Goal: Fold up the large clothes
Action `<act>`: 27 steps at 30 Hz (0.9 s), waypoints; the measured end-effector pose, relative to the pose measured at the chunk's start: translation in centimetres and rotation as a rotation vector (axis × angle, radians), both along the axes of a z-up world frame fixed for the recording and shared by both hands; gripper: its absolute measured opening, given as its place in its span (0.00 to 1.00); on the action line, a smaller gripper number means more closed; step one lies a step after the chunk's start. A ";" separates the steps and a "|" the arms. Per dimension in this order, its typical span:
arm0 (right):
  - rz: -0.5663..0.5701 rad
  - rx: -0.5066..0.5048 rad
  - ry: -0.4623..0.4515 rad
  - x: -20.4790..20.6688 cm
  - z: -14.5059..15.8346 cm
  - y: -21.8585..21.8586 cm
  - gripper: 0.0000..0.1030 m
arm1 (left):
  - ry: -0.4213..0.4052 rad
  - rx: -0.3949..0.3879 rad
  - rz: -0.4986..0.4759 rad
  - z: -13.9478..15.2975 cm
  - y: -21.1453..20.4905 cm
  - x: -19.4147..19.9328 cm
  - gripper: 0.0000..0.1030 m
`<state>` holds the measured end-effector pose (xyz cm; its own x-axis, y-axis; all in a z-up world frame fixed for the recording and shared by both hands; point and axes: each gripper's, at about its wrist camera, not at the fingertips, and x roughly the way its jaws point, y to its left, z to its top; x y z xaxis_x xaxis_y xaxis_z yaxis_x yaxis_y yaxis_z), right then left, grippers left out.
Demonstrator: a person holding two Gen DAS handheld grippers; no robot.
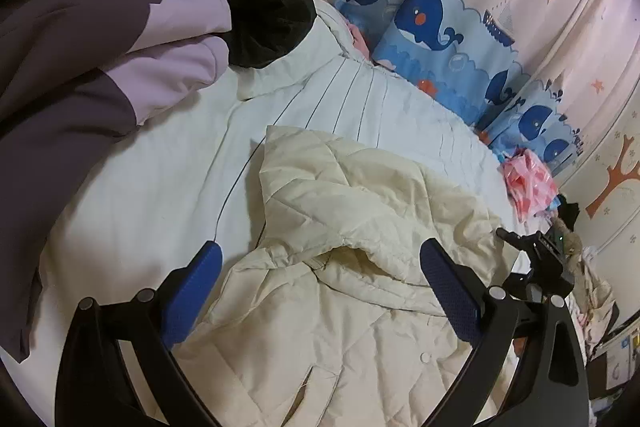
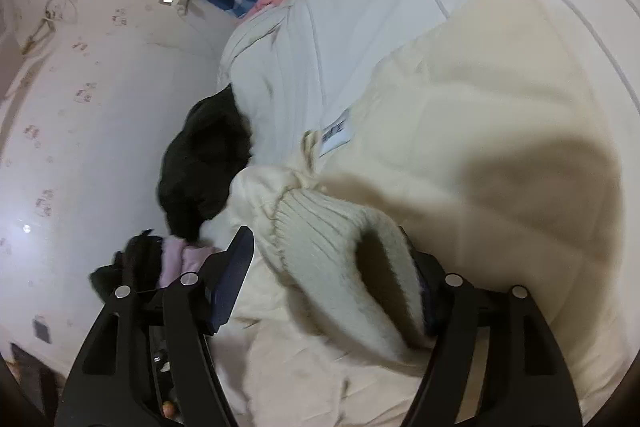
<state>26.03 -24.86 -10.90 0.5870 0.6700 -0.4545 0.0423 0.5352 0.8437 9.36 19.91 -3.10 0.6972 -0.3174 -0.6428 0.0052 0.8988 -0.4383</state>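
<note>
The cream quilted padded jacket (image 1: 360, 227) lies on the white striped bed (image 1: 160, 167), near. A purple and lilac jacket (image 1: 100, 59) and a black fleece garment (image 1: 260, 7) lie far left. The blue whale-print curtain (image 1: 432, 27) hangs behind the bed.

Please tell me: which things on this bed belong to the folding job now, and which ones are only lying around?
Part of the job:
- cream quilted jacket
- its ribbed cuff, lying between the fingers of the open right gripper
- left gripper, open above the jacket

Only lying about:
- purple jacket
- black garment
- whale-print curtain
- pink plastic bag
- white bed sheet
</note>
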 end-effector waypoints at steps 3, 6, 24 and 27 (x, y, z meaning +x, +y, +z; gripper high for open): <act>0.064 -0.099 -0.070 0.0 1.5 1.2 0.48 | 0.006 0.014 -0.003 -0.1 -0.3 0.2 0.92; 0.117 -0.193 -0.144 -0.4 4.1 3.9 0.18 | 0.001 0.041 0.003 0.0 -0.8 0.1 0.92; 0.185 -0.148 -0.514 -4.8 26.6 9.4 0.16 | -0.023 0.070 0.131 0.3 0.1 0.5 0.93; 0.155 -0.177 -0.481 -5.4 26.1 7.2 0.16 | -0.020 0.076 0.115 0.1 -0.7 0.8 0.93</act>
